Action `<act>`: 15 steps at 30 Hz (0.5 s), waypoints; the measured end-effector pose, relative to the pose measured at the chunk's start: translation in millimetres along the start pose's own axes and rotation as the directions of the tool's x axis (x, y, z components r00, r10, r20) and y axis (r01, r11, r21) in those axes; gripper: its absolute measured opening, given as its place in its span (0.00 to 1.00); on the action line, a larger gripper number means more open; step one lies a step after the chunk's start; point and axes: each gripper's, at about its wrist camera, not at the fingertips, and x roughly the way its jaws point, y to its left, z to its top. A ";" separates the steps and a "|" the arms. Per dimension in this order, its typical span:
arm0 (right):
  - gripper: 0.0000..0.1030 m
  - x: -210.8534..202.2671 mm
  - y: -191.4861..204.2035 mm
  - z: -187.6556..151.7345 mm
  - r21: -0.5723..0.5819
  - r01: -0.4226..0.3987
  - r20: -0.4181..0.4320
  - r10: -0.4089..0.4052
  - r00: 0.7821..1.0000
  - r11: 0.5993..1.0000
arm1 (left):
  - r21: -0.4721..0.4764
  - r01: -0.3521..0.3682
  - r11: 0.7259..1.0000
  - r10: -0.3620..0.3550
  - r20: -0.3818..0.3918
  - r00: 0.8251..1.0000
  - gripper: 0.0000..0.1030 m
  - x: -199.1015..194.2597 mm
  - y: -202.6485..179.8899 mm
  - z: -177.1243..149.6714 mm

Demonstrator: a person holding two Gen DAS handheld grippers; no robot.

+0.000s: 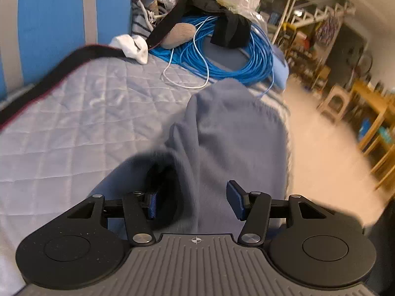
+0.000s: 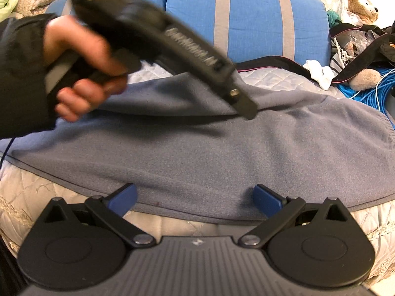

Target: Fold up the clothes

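Right wrist view: grey-blue fleece garment (image 2: pixel 222 153) spread on the quilted bed (image 2: pixel 37 197), right gripper (image 2: pixel 195 201) wide open and empty, left gripper (image 1: pixel 195 202) half-open over a released fold; next, regrasp an edge.

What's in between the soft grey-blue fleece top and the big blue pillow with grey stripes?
In the right wrist view, a strip of pale quilted bedcover and a black band with pink edging lie between the grey-blue fleece top and the blue pillow with grey stripes.
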 end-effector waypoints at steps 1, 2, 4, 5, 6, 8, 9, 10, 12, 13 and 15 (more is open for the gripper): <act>1.00 0.0 0.0 -0.1 0.000 -0.001 0.000 0.001 1.000 1.000 | -0.042 0.035 0.999 -0.035 0.000 0.999 0.50 3.4 7.1 4.0; 1.00 0.1 0.0 -0.1 -0.001 -0.001 -0.001 0.001 1.000 1.000 | -0.083 0.069 0.994 -0.070 0.001 0.998 0.50 6.8 14.3 8.1; 1.00 0.4 0.2 -0.3 -0.003 -0.002 -0.002 0.002 1.000 1.000 | -0.194 0.137 0.971 -0.136 0.018 0.991 0.50 9.2 33.2 15.1; 1.00 0.7 0.1 -0.2 -0.003 -0.003 -0.004 0.003 1.000 1.000 | -0.245 0.167 0.955 -0.164 0.033 0.986 0.50 9.7 42.7 18.4; 1.00 1.4 -0.3 0.2 -0.004 -0.004 -0.005 0.004 1.000 1.000 | -0.294 0.184 0.938 -0.172 0.065 0.983 0.50 7.9 53.8 21.3; 1.00 2.1 -0.5 0.4 -0.005 -0.006 -0.009 0.006 1.000 1.000 | -0.389 0.224 0.894 -0.185 0.136 0.973 0.49 3.8 76.1 25.4; 1.00 2.4 -0.3 0.4 -0.006 -0.007 -0.010 0.007 1.000 1.000 | -0.433 0.249 0.866 -0.190 0.174 0.966 0.48 1.6 87.2 26.6; 1.00 3.0 -0.1 0.6 -0.006 -0.008 -0.011 0.008 1.000 1.000 | -0.464 0.274 0.843 -0.203 0.199 0.959 0.47 1.9 96.0 26.3; 1.00 2.9 0.3 0.1 -0.008 -0.009 -0.012 0.009 1.000 1.000 | -0.498 0.284 0.819 -0.204 0.210 0.956 0.25 4.2 109.4 26.4; 1.00 2.8 0.2 0.0 -0.008 -0.010 -0.012 0.009 1.000 1.000 | -0.504 0.268 0.821 -0.193 0.196 0.961 0.20 6.2 114.0 26.6; 1.00 2.8 0.2 -0.1 -0.008 -0.011 -0.013 0.011 1.000 1.000 | -0.507 0.234 0.830 -0.174 0.163 0.971 0.04 10.7 122.0 26.7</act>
